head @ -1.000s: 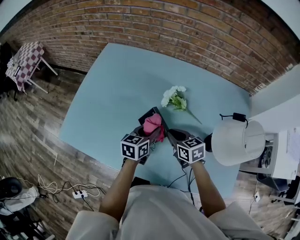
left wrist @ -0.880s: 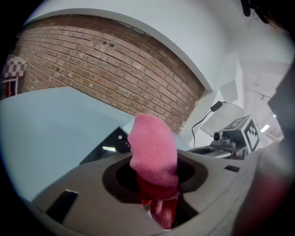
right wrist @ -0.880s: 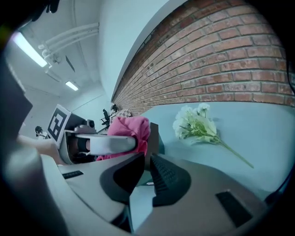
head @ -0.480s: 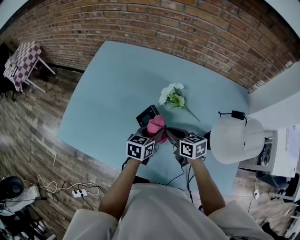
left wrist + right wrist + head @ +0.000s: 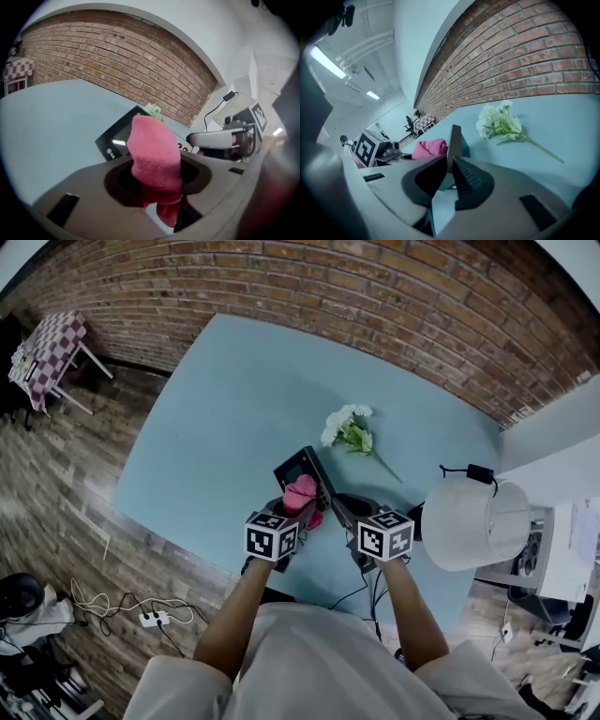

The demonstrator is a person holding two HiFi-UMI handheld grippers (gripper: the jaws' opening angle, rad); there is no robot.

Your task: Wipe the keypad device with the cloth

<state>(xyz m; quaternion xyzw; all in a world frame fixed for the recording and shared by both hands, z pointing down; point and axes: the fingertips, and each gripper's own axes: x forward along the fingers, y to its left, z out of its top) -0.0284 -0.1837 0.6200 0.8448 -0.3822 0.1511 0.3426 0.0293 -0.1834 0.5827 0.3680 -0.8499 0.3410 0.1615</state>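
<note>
The keypad device (image 5: 302,468), a dark slab with a screen, is tilted up off the blue table (image 5: 216,409). My right gripper (image 5: 339,512) is shut on its near right edge. In the right gripper view the device (image 5: 453,140) stands edge-on between the ribbed pads (image 5: 464,176). My left gripper (image 5: 295,512) is shut on a pink cloth (image 5: 300,493). In the left gripper view the bunched cloth (image 5: 154,154) sticks up from the jaws and rests against the device's face (image 5: 117,136), hiding most of the keys.
A sprig of white flowers (image 5: 349,432) lies on the table just beyond the device. A white lampshade (image 5: 473,521) with a black cable stands at the right. A brick wall runs behind the table, and cables trail on the wooden floor at the left.
The pink cloth has slid a little back toward me across the device, so more of the dark screen end shows. Both grippers have stayed close together.
</note>
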